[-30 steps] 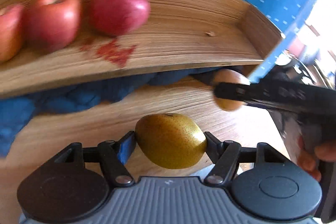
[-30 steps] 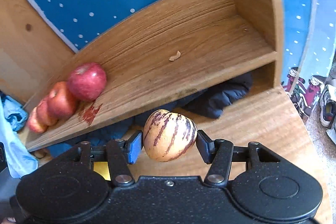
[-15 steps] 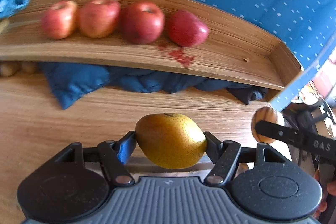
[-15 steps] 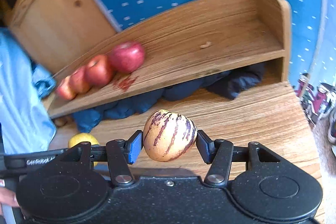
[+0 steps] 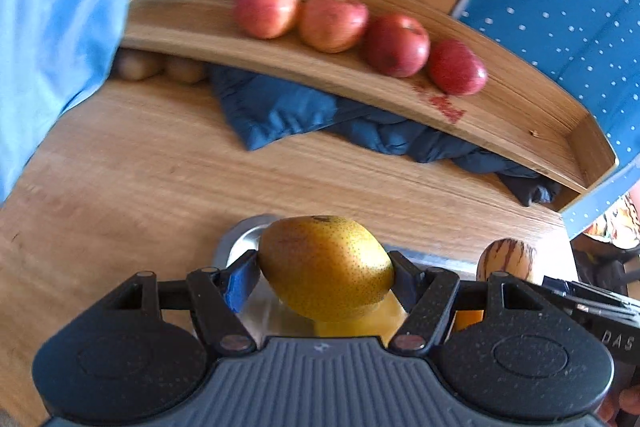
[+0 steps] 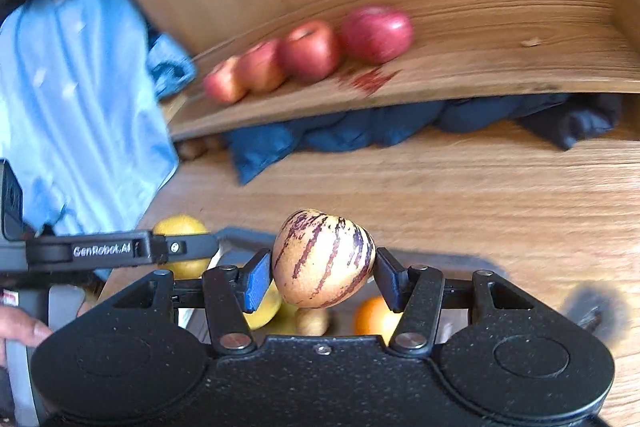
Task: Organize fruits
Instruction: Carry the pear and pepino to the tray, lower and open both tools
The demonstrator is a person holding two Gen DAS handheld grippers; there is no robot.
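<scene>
My left tool (image 5: pixel 324 273) grips a pear (image 5: pixel 326 267), right tool (image 6: pixel 320 277) grips a striped melon (image 6: pixel 323 259), both above the tray (image 5: pixel 240 239) on the table (image 5: pixel 160 167). Four apples (image 5: pixel 360 33) sit on the far shelf (image 5: pixel 520 119).

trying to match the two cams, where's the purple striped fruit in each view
Left wrist: the striped fruit sits at the lower right edge, held by the right gripper.
Right wrist: it is at centre bottom, clamped between the fingers.
Shared landmark: the row of red apples on the wooden shelf.
</scene>
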